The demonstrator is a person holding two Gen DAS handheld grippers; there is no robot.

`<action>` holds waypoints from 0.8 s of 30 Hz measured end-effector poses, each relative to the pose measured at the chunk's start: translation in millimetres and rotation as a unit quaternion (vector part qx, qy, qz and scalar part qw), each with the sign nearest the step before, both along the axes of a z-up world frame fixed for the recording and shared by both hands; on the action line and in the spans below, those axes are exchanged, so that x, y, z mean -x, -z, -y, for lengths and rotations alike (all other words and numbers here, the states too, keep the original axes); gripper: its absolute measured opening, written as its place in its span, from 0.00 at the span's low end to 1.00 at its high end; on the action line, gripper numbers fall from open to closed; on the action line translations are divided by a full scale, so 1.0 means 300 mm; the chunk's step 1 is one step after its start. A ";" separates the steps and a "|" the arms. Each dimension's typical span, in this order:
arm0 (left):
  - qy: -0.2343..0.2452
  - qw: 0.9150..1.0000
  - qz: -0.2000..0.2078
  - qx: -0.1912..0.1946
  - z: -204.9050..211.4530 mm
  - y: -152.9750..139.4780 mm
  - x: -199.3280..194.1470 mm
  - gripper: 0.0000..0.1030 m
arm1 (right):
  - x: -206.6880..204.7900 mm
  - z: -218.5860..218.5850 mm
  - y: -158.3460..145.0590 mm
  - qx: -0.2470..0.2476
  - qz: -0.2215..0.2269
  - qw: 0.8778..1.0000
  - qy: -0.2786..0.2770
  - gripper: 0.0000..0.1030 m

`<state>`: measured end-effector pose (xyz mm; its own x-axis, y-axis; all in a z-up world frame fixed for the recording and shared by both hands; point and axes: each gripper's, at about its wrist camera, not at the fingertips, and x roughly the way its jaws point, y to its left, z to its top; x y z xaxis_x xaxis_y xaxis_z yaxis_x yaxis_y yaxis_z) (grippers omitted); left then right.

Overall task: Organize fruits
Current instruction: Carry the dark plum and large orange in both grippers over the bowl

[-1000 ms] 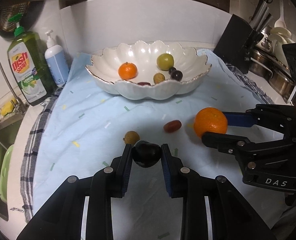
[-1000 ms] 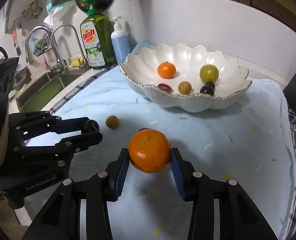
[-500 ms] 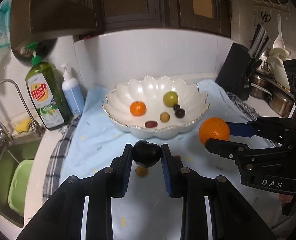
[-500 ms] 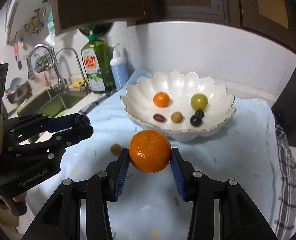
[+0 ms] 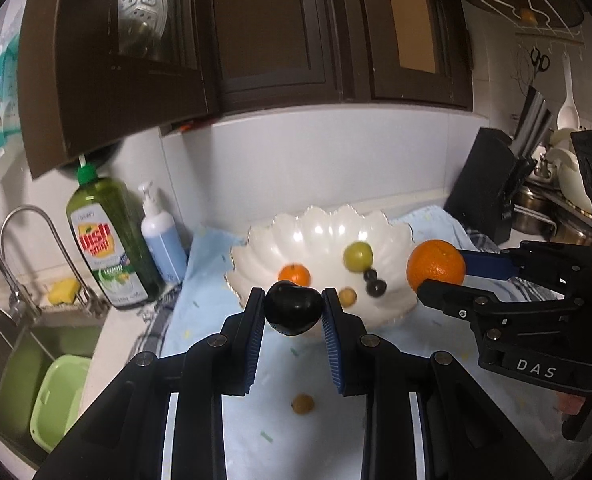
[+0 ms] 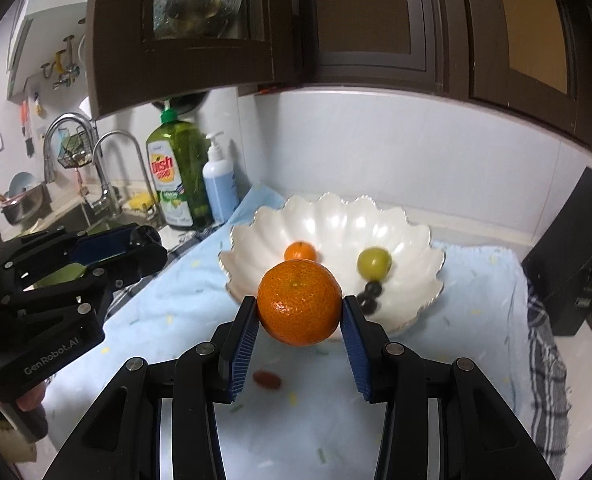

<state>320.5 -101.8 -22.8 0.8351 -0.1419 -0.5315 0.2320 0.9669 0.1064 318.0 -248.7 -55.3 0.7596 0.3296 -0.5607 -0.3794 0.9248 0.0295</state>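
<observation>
Orange: a big mandarin (image 6: 299, 302), pebbled and glossy, pinched between the blue pads of the right gripper (image 6: 299, 312), in the air just short of the bowl's near rim.
Black: a dark plum (image 5: 293, 309), smooth and shiny, clamped narrowly in the left gripper (image 5: 293, 314), likewise short of the rim.
Bowl (image 6: 423, 240): white, scalloped, on the blue cloth (image 6: 483, 300); it holds a small mandarin, a green fruit, dark grapes and a tan one.
Step in hand: carry both over the rim — probably lower into bare spots before releasing, so nothing rolls or bruises.
Still loose: a tan longan (image 5: 302, 403) and a red grape (image 6: 267, 379) — both on the cloth.
</observation>
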 end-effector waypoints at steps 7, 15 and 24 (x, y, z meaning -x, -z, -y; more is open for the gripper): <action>0.004 1.000 -0.006 0.007 0.007 -0.036 -0.089 0.28 | -0.077 0.005 -0.043 0.002 0.014 1.000 0.004 0.42; 0.000 1.000 -0.016 0.009 0.021 -0.064 -0.210 0.28 | -0.198 0.006 -0.089 0.008 0.025 1.000 0.014 0.42; -0.006 1.000 -0.019 -0.008 0.059 -0.088 -0.361 0.28 | -0.363 0.018 -0.094 0.014 0.002 1.000 0.023 0.42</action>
<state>428.8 -119.4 3.8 0.8157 -0.1228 -0.5653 0.2241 0.9680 0.1130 426.8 -254.1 -27.1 0.7759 0.2791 -0.5657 -0.3371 0.9415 0.0021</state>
